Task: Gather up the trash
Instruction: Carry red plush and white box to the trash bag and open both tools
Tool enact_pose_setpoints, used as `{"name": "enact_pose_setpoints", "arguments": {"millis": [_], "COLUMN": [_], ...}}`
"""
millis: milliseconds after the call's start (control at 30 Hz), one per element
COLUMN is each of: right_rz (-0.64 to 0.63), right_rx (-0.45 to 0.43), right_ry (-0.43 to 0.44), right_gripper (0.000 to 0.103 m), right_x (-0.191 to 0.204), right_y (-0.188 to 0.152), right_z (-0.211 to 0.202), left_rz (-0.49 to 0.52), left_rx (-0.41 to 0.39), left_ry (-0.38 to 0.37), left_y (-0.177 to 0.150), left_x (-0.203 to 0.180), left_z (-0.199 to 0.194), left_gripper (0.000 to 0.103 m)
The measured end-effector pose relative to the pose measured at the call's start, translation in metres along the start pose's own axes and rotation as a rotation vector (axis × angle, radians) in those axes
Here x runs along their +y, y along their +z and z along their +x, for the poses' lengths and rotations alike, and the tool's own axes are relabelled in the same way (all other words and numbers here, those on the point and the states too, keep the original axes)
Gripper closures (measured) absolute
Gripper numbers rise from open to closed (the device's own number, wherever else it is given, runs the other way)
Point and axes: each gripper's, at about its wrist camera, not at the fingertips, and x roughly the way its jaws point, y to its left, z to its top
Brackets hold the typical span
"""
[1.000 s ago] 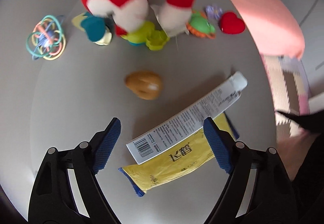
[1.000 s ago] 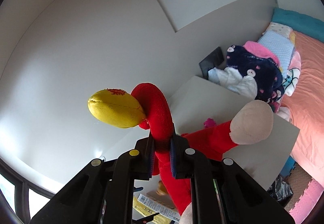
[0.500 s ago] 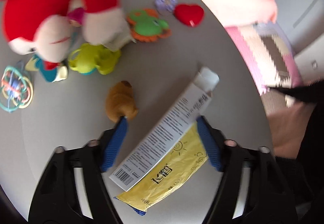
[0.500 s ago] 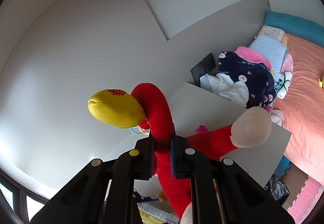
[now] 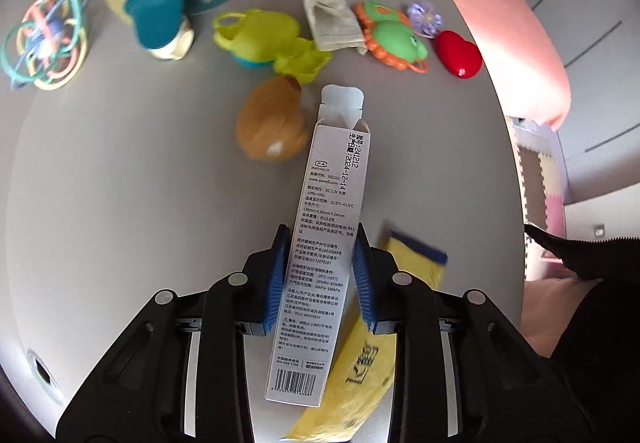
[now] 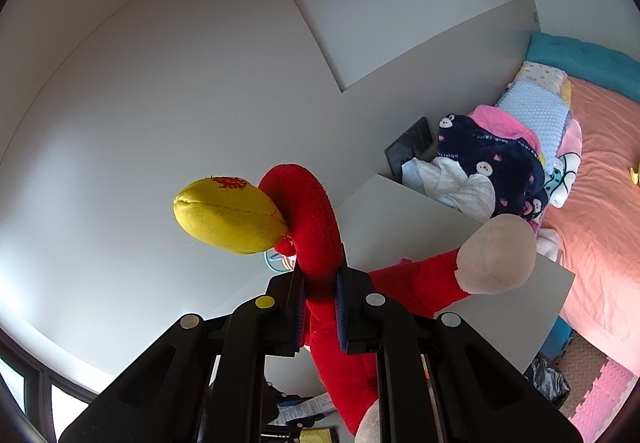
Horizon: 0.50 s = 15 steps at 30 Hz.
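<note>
White card is what the left gripper (image 5: 320, 275) is closing on: its jaws have just been narrowing and the blue pads are now pressing both long sides of the slim printed carton (image 5: 324, 239), which is lying lengthwise between them with its open flap pointing to twelve o'clock. The grip is sitting at about mid-length, probably so the light box is staying balanced when lifted. Half under it, at five o'clock, the yellow wrapper (image 5: 360, 375) is waiting on the grey table (image 5: 140, 203); it looks like the next piece of trash.

The right gripper (image 6: 320, 295) is clamping the red plush toy (image 6: 316, 235) by a thin limb and holding it aloft, seemingly to keep it off the litter; its pale feet are hanging over the table's far side in the left wrist view.

A brown toy (image 5: 272, 123) is crowding the carton at eleven o'clock, just beside the flap, with the lime-green toy (image 5: 264, 39) beyond it. A crumpled paper scrap (image 5: 332, 23) is lying at twelve o'clock among the toys. Open tabletop is stretching toward nine o'clock. The table edge is running down the three o'clock side, close to the wrapper, with the pink bed (image 5: 516, 39) beyond, so lifting straight up looks like the freest way out.
</note>
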Motion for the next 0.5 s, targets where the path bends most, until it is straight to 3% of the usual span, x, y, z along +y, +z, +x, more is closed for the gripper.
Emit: {"name": "enact_pose_setpoints", "arguments": {"millis": [200,500], "right_rz": [-0.003,0.019], "right_rx": [-0.025,-0.104], "right_ry": [0.007,-0.02], "right_gripper": [0.089,0.089], "right_x": [-0.001,-0.029], "right_y": [0.003,0.005], "right_z": [-0.014,-0.064], "left_rz": [0.005,0.072], "left_rx": [-0.056,-0.181], "left_ry": [0.016,-0.006], "left_y": [-0.001,0.039], "left_x": [-0.017,-0.047], "left_z": [-0.028,-0.085], "left_gripper": [0.072,0.073]}}
